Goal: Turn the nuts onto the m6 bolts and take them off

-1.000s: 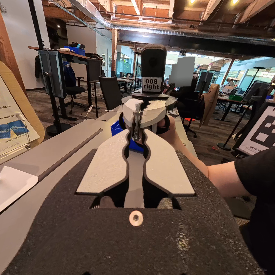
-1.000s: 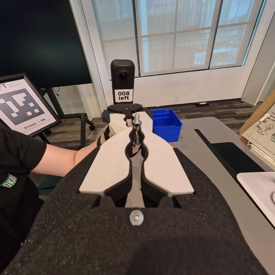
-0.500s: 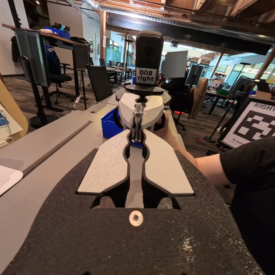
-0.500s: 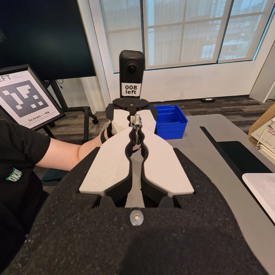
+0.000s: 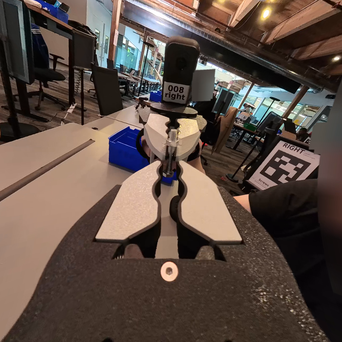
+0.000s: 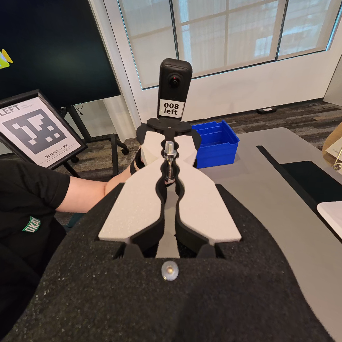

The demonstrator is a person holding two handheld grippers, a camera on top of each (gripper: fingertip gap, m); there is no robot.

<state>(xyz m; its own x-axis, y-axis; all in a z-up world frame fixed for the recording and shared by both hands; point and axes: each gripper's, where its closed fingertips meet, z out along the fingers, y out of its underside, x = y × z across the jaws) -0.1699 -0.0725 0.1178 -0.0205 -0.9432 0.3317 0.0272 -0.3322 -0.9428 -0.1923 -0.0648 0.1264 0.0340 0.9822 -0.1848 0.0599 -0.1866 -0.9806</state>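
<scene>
A silver M6 bolt (image 5: 169,162) stands upright between my two grippers, which face each other tip to tip above the grey table (image 5: 55,185). My left gripper (image 5: 169,165) is shut on the bolt's lower end, near its hex head. A hex nut (image 5: 172,142) sits high on the thread, and my right gripper (image 5: 172,149) is shut on it. In the right wrist view the nut (image 6: 170,153) lies at the tips of my right gripper (image 6: 169,162), with the bolt (image 6: 169,170) running down through the gap.
A blue plastic bin (image 5: 127,148) stands on the table just behind the grippers; it also shows in the right wrist view (image 6: 216,148). Framed marker signs stand at either side (image 5: 285,166) (image 6: 35,131). A black mat (image 6: 311,181) and a white tray (image 6: 331,214) lie to the right. Both grippers' tips are close together, under 4 cm apart.
Both grippers have swung and tilted together with the bolt still held between them. The nut sits at about the same height on the thread.
</scene>
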